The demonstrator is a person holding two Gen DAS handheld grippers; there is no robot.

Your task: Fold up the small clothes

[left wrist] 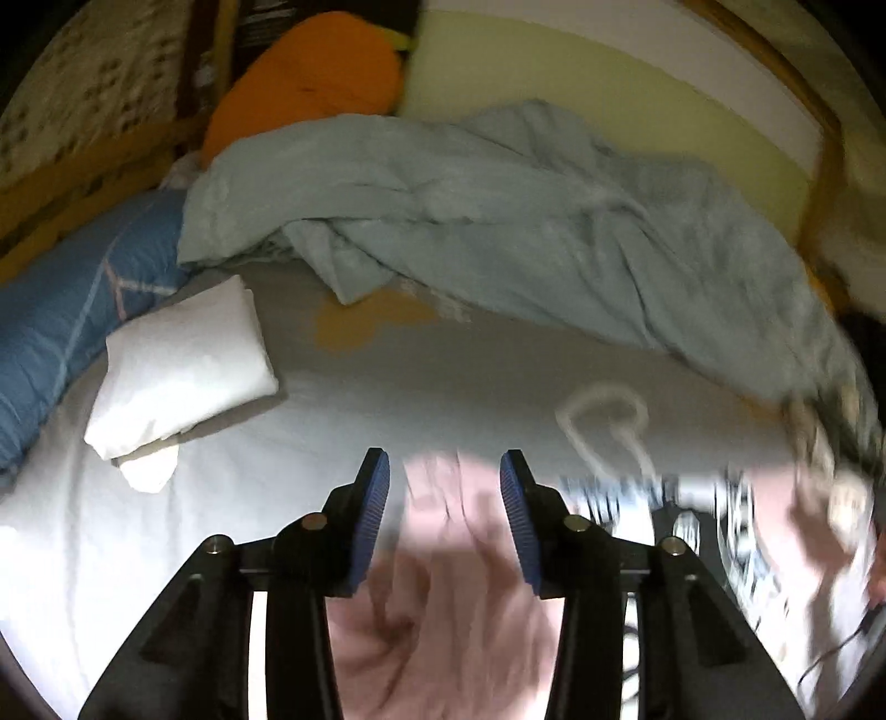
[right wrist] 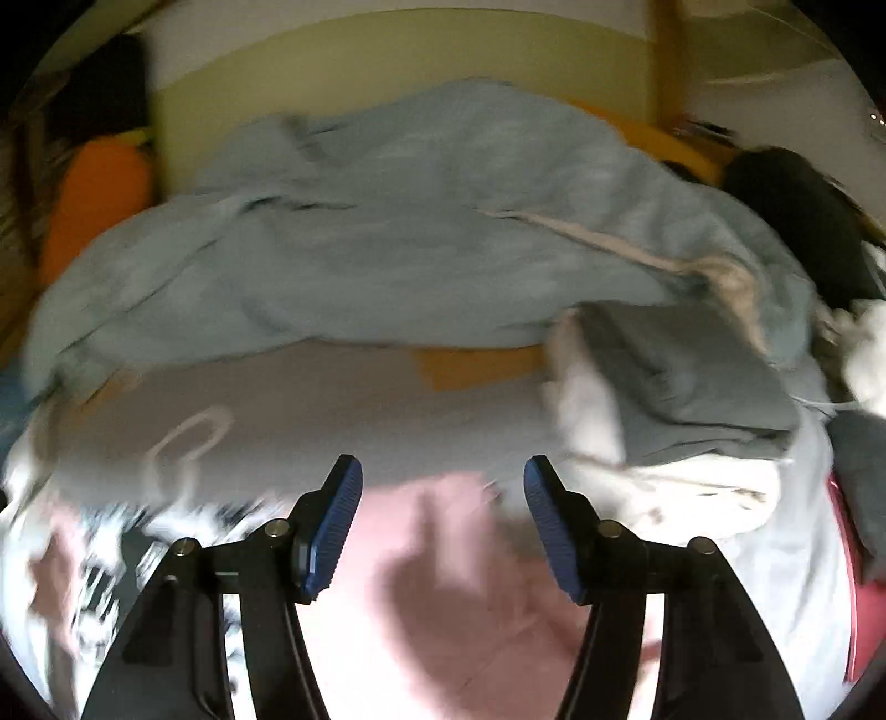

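Left claw [left wrist: 444, 482] and right claw [right wrist: 443, 490] both wide, holding nothing, low over pink shirt [left wrist: 443, 587] at 6 o'clock (blurry), likely to grab edges. White folded cloth [left wrist: 183, 365] parked at 9 o'clock.

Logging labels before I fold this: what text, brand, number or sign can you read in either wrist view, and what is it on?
No text is readable in either view.
Pink garment: black-and-white print beside it, too blurred to read.
Dark panel behind the orange cushion: pale lines, perhaps lettering, too small and blurred.
Bedsheet: white looped drawing, not letters.
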